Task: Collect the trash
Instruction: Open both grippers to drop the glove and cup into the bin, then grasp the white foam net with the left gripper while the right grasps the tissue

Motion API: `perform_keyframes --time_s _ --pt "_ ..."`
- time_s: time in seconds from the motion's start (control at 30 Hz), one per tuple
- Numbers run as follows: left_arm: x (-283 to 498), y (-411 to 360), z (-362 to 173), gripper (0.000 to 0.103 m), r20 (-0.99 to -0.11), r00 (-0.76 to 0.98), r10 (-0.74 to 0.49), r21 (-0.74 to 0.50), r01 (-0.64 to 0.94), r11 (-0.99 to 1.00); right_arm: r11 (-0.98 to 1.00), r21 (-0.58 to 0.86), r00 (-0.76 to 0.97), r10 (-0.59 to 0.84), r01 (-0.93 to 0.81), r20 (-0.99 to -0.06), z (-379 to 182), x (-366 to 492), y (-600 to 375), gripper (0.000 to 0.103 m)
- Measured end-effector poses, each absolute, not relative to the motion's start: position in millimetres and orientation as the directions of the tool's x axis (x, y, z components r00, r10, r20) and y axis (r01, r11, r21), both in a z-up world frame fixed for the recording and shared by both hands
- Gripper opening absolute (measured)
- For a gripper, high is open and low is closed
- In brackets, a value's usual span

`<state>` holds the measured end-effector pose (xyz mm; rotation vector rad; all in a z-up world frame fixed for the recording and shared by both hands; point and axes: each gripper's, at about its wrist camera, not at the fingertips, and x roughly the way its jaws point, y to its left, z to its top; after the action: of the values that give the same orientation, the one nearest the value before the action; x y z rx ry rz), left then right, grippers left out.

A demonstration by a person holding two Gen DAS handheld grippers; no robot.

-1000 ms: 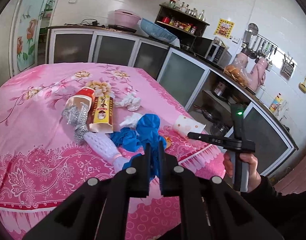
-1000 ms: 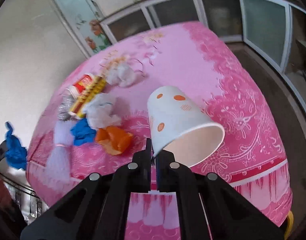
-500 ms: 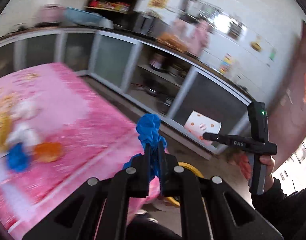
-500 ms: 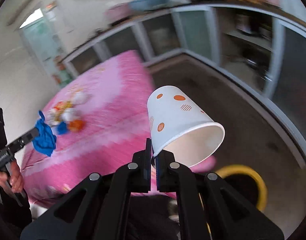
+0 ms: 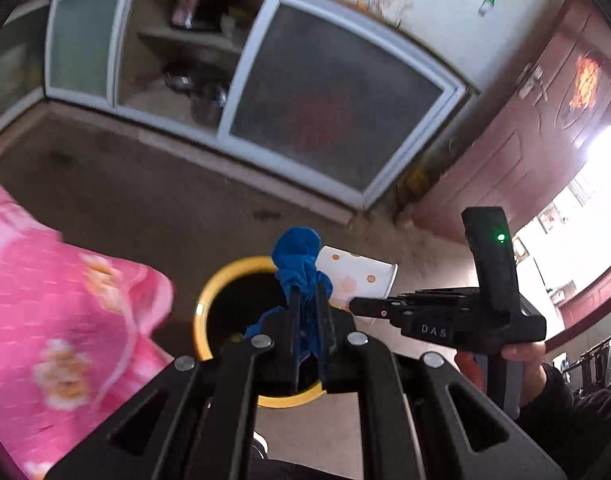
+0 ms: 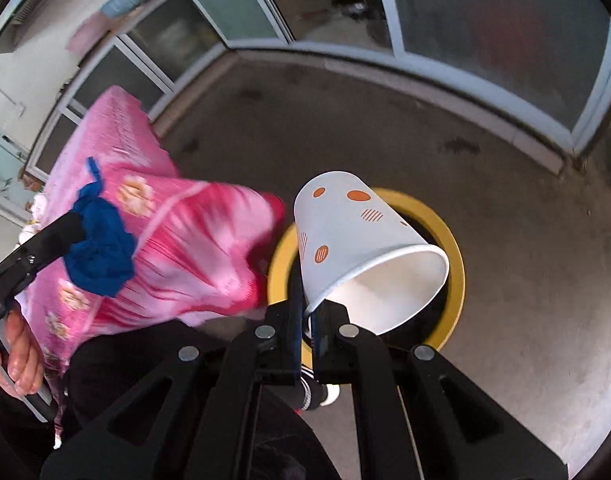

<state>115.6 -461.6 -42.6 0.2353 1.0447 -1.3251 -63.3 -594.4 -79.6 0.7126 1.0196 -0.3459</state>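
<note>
My left gripper (image 5: pixel 308 296) is shut on a crumpled blue glove (image 5: pixel 298 252), which hangs over the dark mouth of a yellow-rimmed bin (image 5: pixel 209 292) on the floor. In the right wrist view the same glove (image 6: pixel 99 240) shows at the left, pinched in the left gripper's fingers (image 6: pixel 59 228). My right gripper (image 6: pixel 307 308) is shut on the rim of a white paper cup with orange dots (image 6: pixel 353 236), held tilted above the bin (image 6: pixel 455 248). The cup (image 5: pixel 359 278) also appears in the left wrist view, just right of the glove, pinched by the right gripper (image 5: pixel 355 304).
The table's corner, under a pink flowered cloth (image 5: pixel 53 308), hangs just left of the bin. Low cabinets with frosted sliding doors (image 5: pixel 333 92) run along the far wall across bare grey floor (image 6: pixel 345 128). A dark red wooden door (image 5: pixel 537 120) stands at the right. A hand (image 5: pixel 521 356) grips the right tool's handle.
Both grippers swung away from the table and tipped down toward the floor with the glove and the cup still held. The yellow-rimmed bin now lies beneath them.
</note>
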Motion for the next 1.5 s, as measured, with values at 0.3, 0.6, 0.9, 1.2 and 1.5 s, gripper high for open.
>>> perform_keyframes --time_s 0.3,0.6,0.9,1.2,1.5 --pt "109 -501 -75 0.034 -0.776 -0.126 -0.618 -0.385 0.871 0.305 0.713 0.333 0.393 0.088 0.617 -0.915 -124 -73 -607 0.003" --pt "115 -493 -76 0.068 -0.771 -0.126 -0.624 -0.426 0.831 0.358 0.659 0.34 0.385 0.082 0.671 -0.919 -132 -98 -612 0.057" --pt "110 -384 15 0.078 -0.642 0.009 -0.766 -0.427 0.826 0.367 0.723 0.293 0.544 -0.136 0.625 -0.828 -40 -111 -609 0.057" --pt "117 -149 79 0.094 -0.581 0.501 -0.641 -0.257 0.635 0.729 0.93 0.309 0.745 0.064 0.196 -0.664 57 -8 -512 0.058" --pt "133 -23 62 0.095 -0.62 0.712 -0.328 -0.143 0.308 0.94 0.934 0.233 0.652 0.357 -0.272 -0.669 76 156 -334 0.058"
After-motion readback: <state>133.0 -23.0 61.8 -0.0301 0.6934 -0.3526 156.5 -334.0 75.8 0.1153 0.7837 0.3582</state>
